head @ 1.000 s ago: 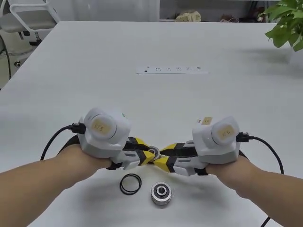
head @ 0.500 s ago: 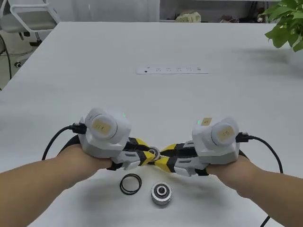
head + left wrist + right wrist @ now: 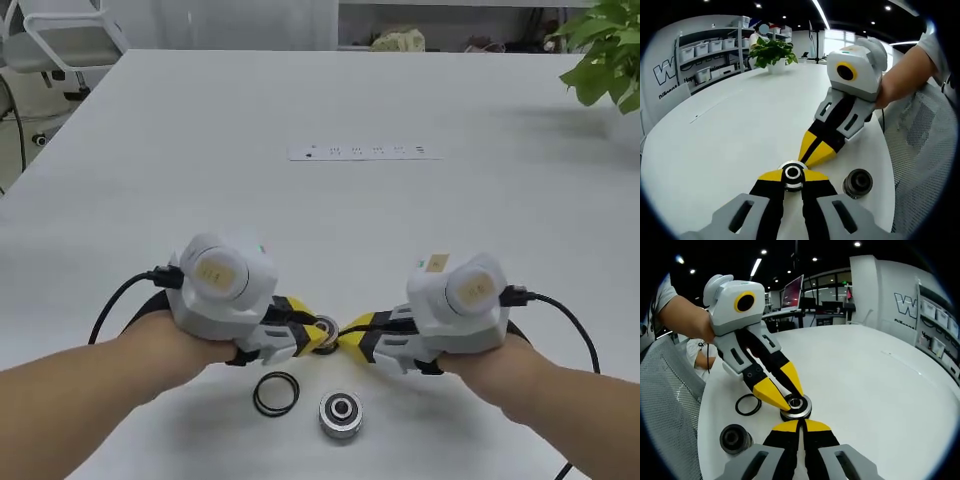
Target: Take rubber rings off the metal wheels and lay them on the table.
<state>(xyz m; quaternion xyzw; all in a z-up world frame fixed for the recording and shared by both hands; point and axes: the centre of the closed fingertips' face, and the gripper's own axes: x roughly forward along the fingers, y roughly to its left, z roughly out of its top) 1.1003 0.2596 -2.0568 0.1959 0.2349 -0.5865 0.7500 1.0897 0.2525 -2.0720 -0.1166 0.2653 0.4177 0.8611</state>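
A metal wheel (image 3: 326, 333) (image 3: 792, 173) (image 3: 796, 405) hangs just above the white table (image 3: 320, 220). My left gripper (image 3: 306, 338) (image 3: 792, 175) (image 3: 784, 396) is shut on it, one yellow tip on each side. From the opposite side my right gripper (image 3: 347, 338) (image 3: 800, 424) (image 3: 811, 154) has its tips pressed together at the wheel's rim, where a dark rubber ring sits. Loose black rubber rings (image 3: 275, 391) (image 3: 748, 404) lie on the table below the left gripper. Beside them stands a second metal wheel (image 3: 341, 412) (image 3: 857, 183) (image 3: 735, 438).
A white power strip (image 3: 364, 151) lies at mid-table. A green plant (image 3: 608, 50) (image 3: 771, 51) stands at the far right corner and an office chair (image 3: 60, 40) beyond the far left edge. Cables (image 3: 115, 300) trail from both grippers near the front edge.
Both grippers, still joined at the wheel, have sunk slightly toward the table. The loose rings and the second wheel have not moved.
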